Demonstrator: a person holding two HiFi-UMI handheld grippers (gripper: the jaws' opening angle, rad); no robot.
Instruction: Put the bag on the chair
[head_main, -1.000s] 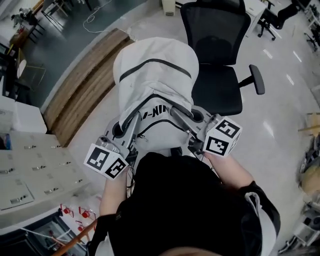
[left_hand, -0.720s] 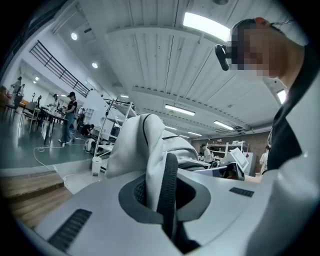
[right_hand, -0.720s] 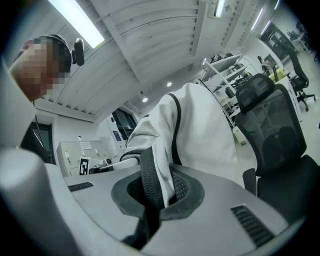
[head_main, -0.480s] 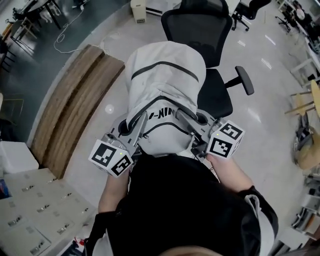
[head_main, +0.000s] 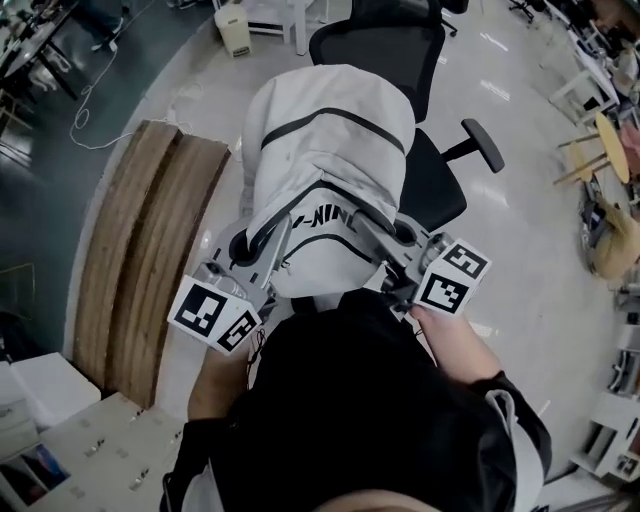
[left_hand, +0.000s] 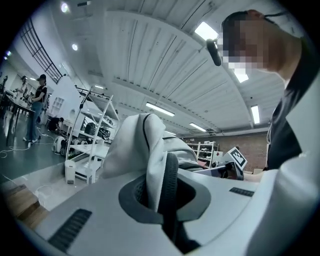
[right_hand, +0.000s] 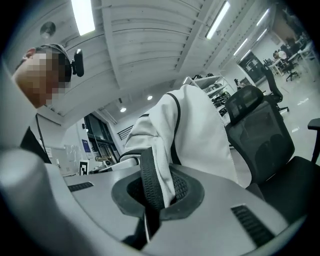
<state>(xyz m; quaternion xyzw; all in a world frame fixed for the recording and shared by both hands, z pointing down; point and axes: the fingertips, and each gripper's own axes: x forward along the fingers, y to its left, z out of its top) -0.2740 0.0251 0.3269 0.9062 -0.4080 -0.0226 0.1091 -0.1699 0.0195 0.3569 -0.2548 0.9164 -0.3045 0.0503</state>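
Note:
A white backpack (head_main: 325, 170) with black trim hangs in the air in front of the person, carried by both grippers. My left gripper (head_main: 268, 238) is shut on its left shoulder strap (left_hand: 169, 185), and my right gripper (head_main: 368, 228) is shut on the right strap (right_hand: 150, 182). A black mesh office chair (head_main: 440, 185) stands just beyond and to the right of the bag; the bag hides much of its seat. In the right gripper view the chair (right_hand: 265, 140) shows to the right of the bag (right_hand: 192, 135).
A wooden platform (head_main: 140, 250) lies on the floor to the left. Grey lockers (head_main: 70, 465) are at the lower left. Stools and a table (head_main: 610, 160) stand at the right edge, and a small white box (head_main: 236, 28) sits beyond the chair.
Both grippers have carried the bag across the floor toward the chair, which now lies partly under it. The view has swung, and the platform and lockers have slid left and down.

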